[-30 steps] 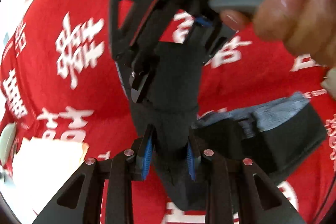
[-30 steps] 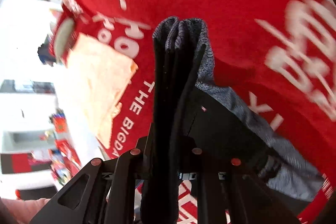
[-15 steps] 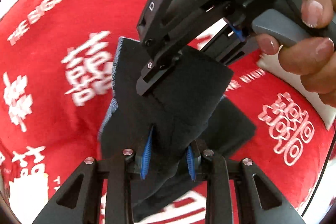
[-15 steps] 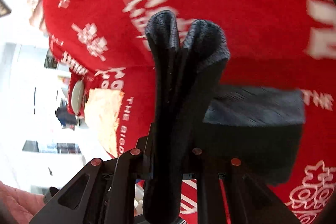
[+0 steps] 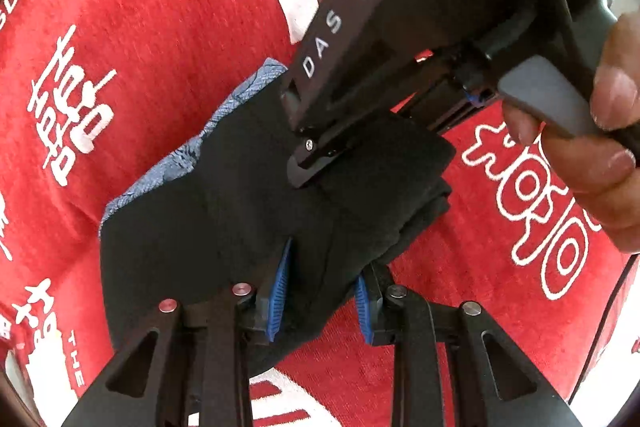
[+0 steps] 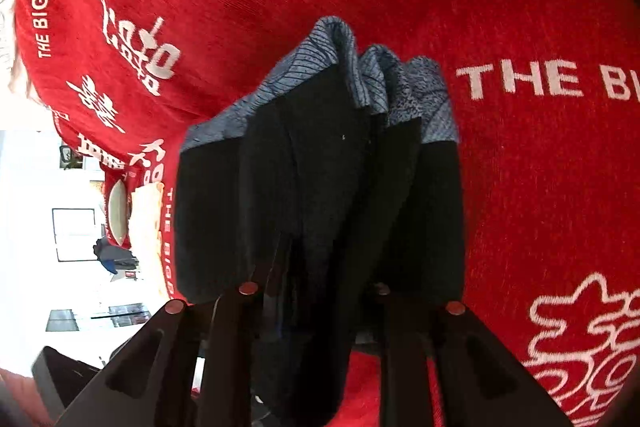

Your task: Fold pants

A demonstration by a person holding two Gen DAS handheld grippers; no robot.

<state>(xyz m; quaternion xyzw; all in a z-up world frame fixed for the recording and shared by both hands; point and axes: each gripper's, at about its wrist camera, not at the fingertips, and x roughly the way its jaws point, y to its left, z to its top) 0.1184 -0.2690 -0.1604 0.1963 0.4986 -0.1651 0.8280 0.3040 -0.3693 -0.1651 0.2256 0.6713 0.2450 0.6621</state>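
Both grippers, left gripper (image 5: 320, 291) and right gripper (image 6: 316, 291), clamp the folded black pants (image 5: 224, 227) over the red cloth's (image 5: 152, 27) middle; lowering both evenly should keep the layers aligned.

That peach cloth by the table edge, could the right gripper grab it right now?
Probably not. The right gripper is shut on the black pants, which fill its jaws, and the peach cloth lies far off beside the dish.

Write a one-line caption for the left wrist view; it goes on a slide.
Both grippers, left gripper and right gripper, clamp folded dark pants over a red printed cloth.
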